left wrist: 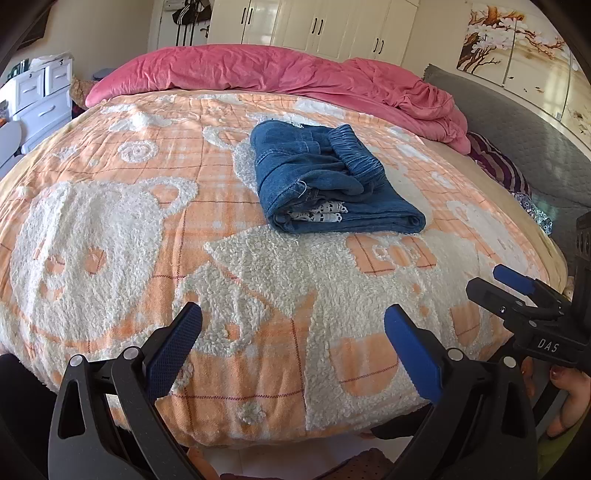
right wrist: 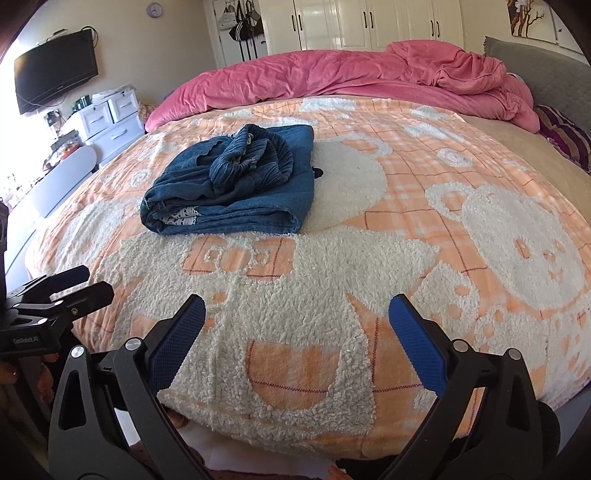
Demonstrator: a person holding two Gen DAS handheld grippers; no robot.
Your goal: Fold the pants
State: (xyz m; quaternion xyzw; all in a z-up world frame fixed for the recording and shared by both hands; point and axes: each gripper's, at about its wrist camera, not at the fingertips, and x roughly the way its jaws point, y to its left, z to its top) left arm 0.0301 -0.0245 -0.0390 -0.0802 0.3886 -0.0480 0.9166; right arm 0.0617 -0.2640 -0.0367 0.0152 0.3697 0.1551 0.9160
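Blue denim pants [left wrist: 328, 177] lie folded in a thick bundle on the orange and white bear blanket [left wrist: 110, 221], waistband on top, white lace showing at the near edge. They also show in the right wrist view [right wrist: 236, 184], left of centre. My left gripper [left wrist: 291, 325] is open and empty over the bed's near edge, well short of the pants. My right gripper [right wrist: 295, 317] is open and empty over the near edge too. The right gripper also shows at the right of the left wrist view [left wrist: 517, 288]. The left gripper shows at the left of the right wrist view [right wrist: 70, 284].
A crumpled pink duvet [left wrist: 280, 74] lies along the far side of the bed. A grey headboard [left wrist: 517, 122] and striped pillow [left wrist: 498, 166] are at the right. White drawers [right wrist: 107, 122] and a wall TV [right wrist: 55, 70] stand left. Wardrobes [left wrist: 314, 26] line the back wall.
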